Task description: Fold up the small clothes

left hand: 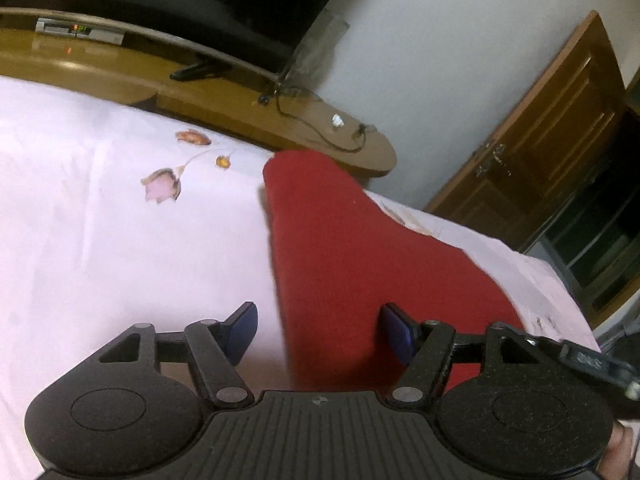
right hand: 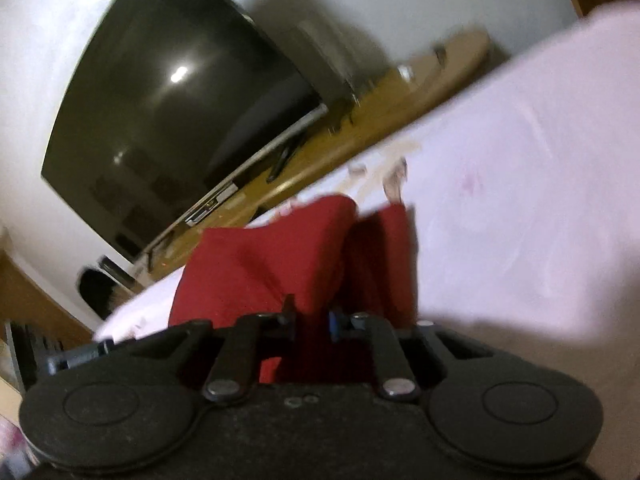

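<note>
A small red garment (left hand: pixel 340 248) lies on the pale pink bedsheet (left hand: pixel 120 248), stretching away from me. My left gripper (left hand: pixel 318 332) is open just above its near edge; one blue pad (left hand: pixel 242 330) is over the sheet, the other over the red cloth. In the right wrist view my right gripper (right hand: pixel 312 322) is shut on a bunched fold of the red garment (right hand: pixel 260 256) and holds it lifted off the sheet (right hand: pixel 520 200). This view is blurred.
A wooden TV bench (left hand: pixel 224 104) runs along the far side of the bed, with a large dark TV (right hand: pixel 172 108), a set-top box (left hand: pixel 80 32) and cables. A wooden door (left hand: pixel 540 136) stands at the right. Flower prints (left hand: pixel 164 186) mark the sheet.
</note>
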`<state>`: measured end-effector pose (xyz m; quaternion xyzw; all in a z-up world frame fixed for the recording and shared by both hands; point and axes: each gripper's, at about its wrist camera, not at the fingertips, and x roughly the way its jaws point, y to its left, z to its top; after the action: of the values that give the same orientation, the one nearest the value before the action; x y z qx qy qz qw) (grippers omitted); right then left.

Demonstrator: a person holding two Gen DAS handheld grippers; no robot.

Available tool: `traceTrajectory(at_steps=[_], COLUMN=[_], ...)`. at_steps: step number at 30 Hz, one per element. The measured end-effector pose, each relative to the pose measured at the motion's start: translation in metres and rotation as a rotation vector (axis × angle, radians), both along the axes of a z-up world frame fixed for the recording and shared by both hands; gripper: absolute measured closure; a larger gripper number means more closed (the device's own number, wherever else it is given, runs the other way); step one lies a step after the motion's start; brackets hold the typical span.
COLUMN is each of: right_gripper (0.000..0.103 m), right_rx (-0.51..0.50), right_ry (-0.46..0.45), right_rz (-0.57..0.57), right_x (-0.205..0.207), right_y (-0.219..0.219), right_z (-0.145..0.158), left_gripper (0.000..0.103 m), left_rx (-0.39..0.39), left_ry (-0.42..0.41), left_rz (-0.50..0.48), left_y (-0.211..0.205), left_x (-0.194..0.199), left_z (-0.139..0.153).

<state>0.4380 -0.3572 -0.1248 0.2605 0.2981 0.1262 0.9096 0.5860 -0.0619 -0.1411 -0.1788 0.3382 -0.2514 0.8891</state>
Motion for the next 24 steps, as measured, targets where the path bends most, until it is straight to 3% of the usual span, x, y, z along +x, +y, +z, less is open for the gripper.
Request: traceTrajectory(at_steps=[2, 4, 6, 7, 9, 13, 15, 17, 22, 23, 24], right_gripper=[0.091, 0.091, 0.091, 0.090, 0.089, 0.072, 0.066, 0.066, 0.067, 0.070, 0.084], right_rx=[-0.102, -0.175, -0.222, -0.240, -0.154, -0.063, 0.023, 0.112, 0.242, 0.249, 0.234], right_ry=[-0.085, -0.160, -0.135, -0.054, -0.024, -0.058, -0.074, -0.065, 0.037, 0.034, 0.015], right_rz=[0.006, -0.001, -0.038, -0.063, -0.080, -0.067, -0.075, -0.073, -0.027, -0.045, -0.068], right_x=[-0.015, -0.029, -0.027, -0.014, -0.012, -0.012, -0.006, 0.012, 0.046, 0.049, 0.049], right_y=[0.011, 0.018, 0.020, 0.019, 0.009, -0.008, -0.030, -0.045, -0.052, -0.051, -0.051], right_z=[0.014, 0.023, 0.014, -0.001, -0.014, -0.007, -0.005, -0.010, -0.028, -0.030, -0.028], left_gripper=[0.035, 0.035, 0.027, 0.026, 0.026, 0.026, 0.026, 0.026, 0.026, 0.026, 0.026], left_rx=[0.038, 0.076, 0.103, 0.100, 0.112, 0.091, 0.071, 0.045, -0.006, -0.012, -0.013], left_ry=[-0.045, -0.025, 0.010, 0.020, 0.020, 0.026, -0.019, -0.037, 0.014, 0.018, 0.015], left_rz=[-0.006, -0.028, -0.042, -0.038, -0.040, -0.044, -0.042, -0.044, -0.039, -0.036, -0.032], left_y=[-0.007, -0.018, -0.027, -0.027, -0.028, -0.022, -0.019, -0.017, -0.018, -0.018, -0.018], left_x=[-0.003, 0.005, 0.012, 0.014, 0.016, 0.014, 0.011, 0.009, 0.022, 0.025, 0.028], left_z=[0.008, 0.006, 0.000, -0.001, 0.001, 0.004, 0.009, 0.011, 0.002, 0.002, 0.001])
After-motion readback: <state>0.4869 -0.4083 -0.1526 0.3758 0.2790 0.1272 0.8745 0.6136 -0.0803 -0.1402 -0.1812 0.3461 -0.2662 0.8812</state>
